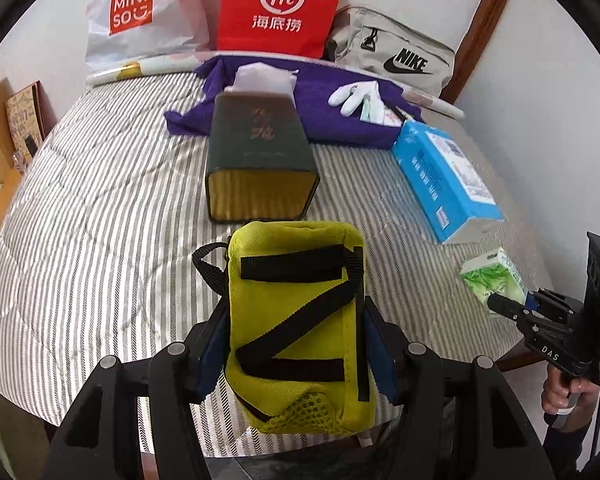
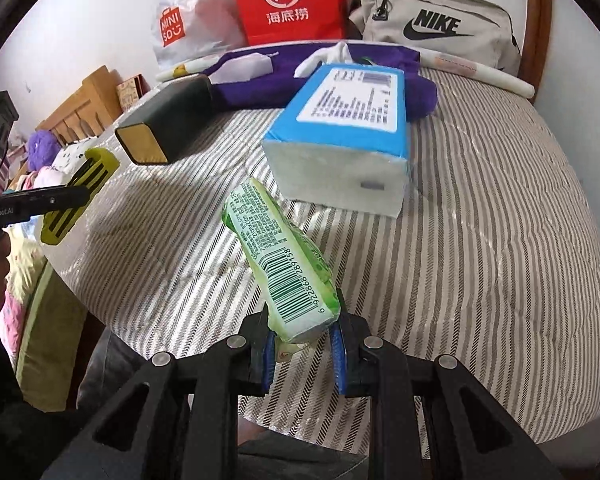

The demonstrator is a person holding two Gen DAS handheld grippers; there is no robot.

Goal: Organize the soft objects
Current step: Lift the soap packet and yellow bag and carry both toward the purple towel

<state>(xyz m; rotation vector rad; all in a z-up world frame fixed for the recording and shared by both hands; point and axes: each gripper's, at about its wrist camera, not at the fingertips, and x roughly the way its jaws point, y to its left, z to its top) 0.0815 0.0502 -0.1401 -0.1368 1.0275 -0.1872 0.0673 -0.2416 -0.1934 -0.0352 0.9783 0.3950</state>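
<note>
My left gripper (image 1: 294, 344) is shut on a yellow-green pouch with black straps (image 1: 296, 320), held above the near edge of the striped table (image 1: 100, 220). The same pouch (image 2: 80, 196) shows at the left of the right wrist view, with the left gripper's finger across it. My right gripper (image 2: 304, 344) is shut on a green tissue pack with a barcode (image 2: 284, 264), lifted over the striped cloth. That pack (image 1: 492, 280) shows at the right edge of the left wrist view, in the right gripper (image 1: 500, 306).
A dark green box (image 1: 256, 152) lies mid-table, open end toward me. A blue tissue pack (image 2: 348, 140) lies to the right. Behind are a purple cloth (image 1: 324, 100), white glove (image 1: 352, 96), red bag (image 1: 280, 4), white Miniso bag (image 1: 140, 20) and grey Nike bag (image 2: 436, 20).
</note>
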